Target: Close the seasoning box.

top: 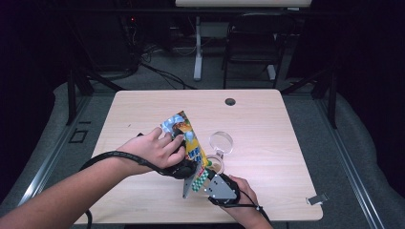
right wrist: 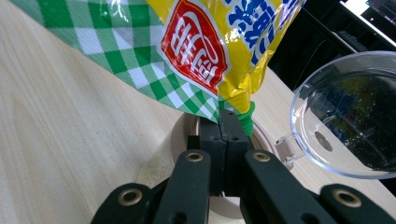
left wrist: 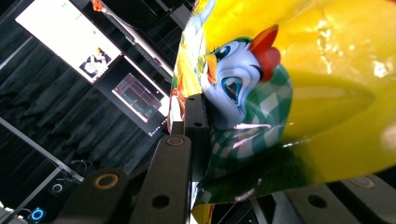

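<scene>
Right gripper view: fingers (right wrist: 227, 122) pressed together, pinching snack bag (right wrist: 205, 51) at its lowest corner | left gripper (left wrist: 196, 135) clamps bag's middle | bag slants over the open jar (right wrist: 184, 135) on table (right wrist: 60, 126), lid (right wrist: 348, 112) beside.

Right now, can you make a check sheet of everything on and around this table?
Surface: pale wooden table, with a round hole near the far edge.
Job's things: yellow snack bag with a bird picture, held above a round container; its clear lid hangs open beside it.
Clutter: small metal clip at the near right corner.
Grippers: left gripper shut on the snack bag's side; right gripper shut on the bag's bottom corner.
Cables: black cable loops around the left wrist.
Surroundings: dark room, black chair, grey floor.
</scene>
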